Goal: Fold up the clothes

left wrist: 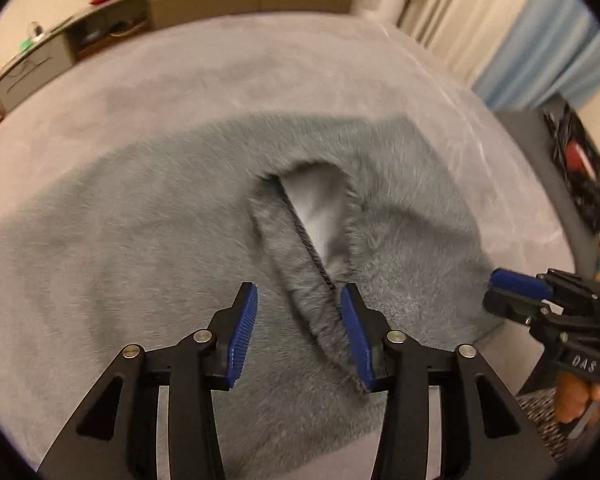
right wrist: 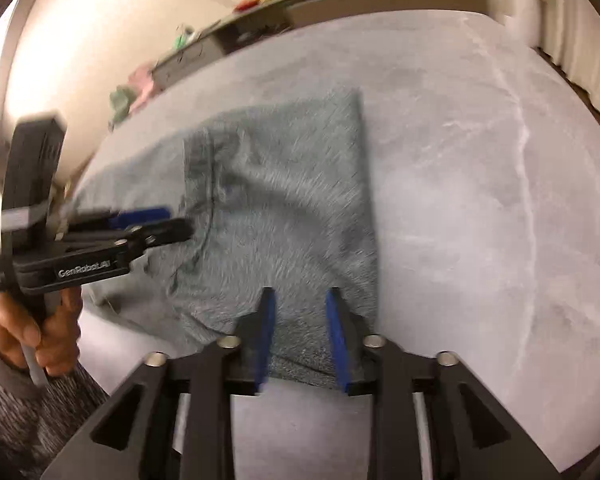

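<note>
Blue pads on the left gripper [left wrist: 300, 316] stand apart, and nothing is pinched between them. A fuzzy grey garment [left wrist: 148, 240] lies flat under this gripper, spread on a pale grey bed cover [left wrist: 228, 76]. Its neck hole [left wrist: 320, 216] sits just ahead of the pads, and the furry edge of that hole runs back to touch the inside of the right-hand pad. Off to the right, low over the garment's edge, is the right gripper [left wrist: 500, 292], held by a hand [left wrist: 576, 396].

From the right wrist camera, the right gripper [right wrist: 300, 328] has its pads apart too. A corner of the grey garment [right wrist: 284, 200] lies between and under them, but the pads do not squeeze it. Away to its left, the left gripper [right wrist: 172, 220] hovers over the cloth, held by a hand [right wrist: 40, 328] in a speckled grey sleeve [right wrist: 16, 412].
</note>
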Tool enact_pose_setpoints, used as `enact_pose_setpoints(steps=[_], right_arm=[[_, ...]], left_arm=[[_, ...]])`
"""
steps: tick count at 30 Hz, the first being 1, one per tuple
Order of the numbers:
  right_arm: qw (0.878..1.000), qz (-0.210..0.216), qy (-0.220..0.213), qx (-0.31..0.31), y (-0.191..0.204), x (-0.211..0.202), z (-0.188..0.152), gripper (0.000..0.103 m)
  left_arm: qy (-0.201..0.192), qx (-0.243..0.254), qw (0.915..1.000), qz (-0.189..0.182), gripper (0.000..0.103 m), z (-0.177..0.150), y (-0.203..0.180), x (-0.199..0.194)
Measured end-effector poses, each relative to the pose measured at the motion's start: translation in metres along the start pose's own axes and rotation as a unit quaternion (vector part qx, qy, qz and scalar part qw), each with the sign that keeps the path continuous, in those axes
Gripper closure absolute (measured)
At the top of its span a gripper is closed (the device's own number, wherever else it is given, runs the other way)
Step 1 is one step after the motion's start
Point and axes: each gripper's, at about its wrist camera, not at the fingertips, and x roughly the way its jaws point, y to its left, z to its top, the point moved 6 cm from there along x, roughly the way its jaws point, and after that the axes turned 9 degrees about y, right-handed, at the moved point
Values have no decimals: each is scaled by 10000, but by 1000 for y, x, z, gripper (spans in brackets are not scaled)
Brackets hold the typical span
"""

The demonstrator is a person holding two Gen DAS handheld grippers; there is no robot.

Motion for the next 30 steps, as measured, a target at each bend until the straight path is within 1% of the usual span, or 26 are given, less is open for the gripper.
enact_pose_setpoints(steps=[1, 2, 4, 5, 6, 7, 8, 9, 11, 12, 14, 15, 16, 17, 18, 19, 21, 22, 23, 24, 25, 26, 27, 28, 30], right_arm=[[9999, -88, -90, 103, -6, -5, -1, 43], [9995, -187, -154, 198, -11, -9, -1, 39], [9990, -370, 65, 237, -37, -19, -21, 38], [9987, -418, 232, 202, -44, -17, -27, 39], [9984, -434, 345, 100, -44, -15, -29, 59], [9981, -503, 360, -48, -41, -17, -30, 79], [9979, -585, 220, -187, -37, -23, -29, 82], [9973, -666, 42, -322, -34, -31, -27, 89], [9969, -571, -264, -479, -27, -47, -25, 90], [9963, -536, -398, -550, -24, -54, -24, 90], [9955, -434, -506, -671, -20, -60, -21, 90], [9953, -383, -530, -714, -18, -61, -19, 90], [9951, -332, -553, -756, -16, -62, -17, 91], [9947, -282, -576, -798, -14, -63, -14, 91], [9944, -231, -599, -840, -12, -64, -12, 91], [9941, -142, -632, -865, -9, -65, -10, 91], [9907, 274, -865, -1015, 2, -84, -6, 89], [9868, 562, -1017, -1133, 10, -96, -4, 85], [9818, 917, -1141, -1212, 17, -108, -3, 80], [9755, 1285, -1253, -1275, 23, -119, -2, 61], [9714, 1525, -1315, -1258, 26, -126, 0, 50], [9718, 1608, -1227, -1212, 27, -124, 4, 50], [9731, 1656, -1100, -1164, 27, -119, 8, 52], [9771, 1529, -885, -1186, 31, -106, 10, 62], [9842, 1167, -401, -1270, 40, -74, 13, 75]], left_arm=[[-127, -22, 9999, -90, 56, 5, -2, -13], [-238, -20, 9995, -200, 53, 10, -6, -25], [-391, 138, 9983, -400, 29, 26, -30, -46], [-423, 236, 9978, -443, 26, 33, -41, -51], [-329, 403, 9976, -466, 24, 42, -53, -47], [-144, 641, 9965, -517, 24, 52, -70, -38], [95, 842, 9950, -537, 24, 60, -85, -24], [303, 944, 9940, -468, 24, 67, -94, -10], [637, 1114, 9916, -126, 24, 73, -107, 17], [785, 1196, 9897, -53, 24, 73, -111, 28], [1027, 1312, 9860, 76, 24, 71, -115, 45], [1068, 1357, 9848, 167, 27, 69, -115, 51], [1026, 1388, 9846, 287, 62, 67, -112, 53], [1011, 1402, 9845, 298, 85, 65, -111, 53], [895, 1365, 9865, 142, 92, 63, -107, 43], [645, 1295, 9895, -69, 93, 60, -100, 26], [231, 966, 9926, -692, 94, 53, -74, -11], [30, 752, 9918, -1029, 94, 47, -55, -31], [-175, 497, 9898, -1320, 94, 39, -27, -52], [-376, 218, 9866, -1570, 94, 28, 5, -71], [-520, -44, 9839, -1708, 94, 17, 38, -82], [-555, -270, 9835, -1699, 94, 5, 67, -82], [-480, -478, 9830, -1706, 94, -6, 90, -74], [-343, -689, 9813, -1766, 94, -17, 112, -62], [-143, -934, 9802, -1739, 92, -35, 139, -40]])
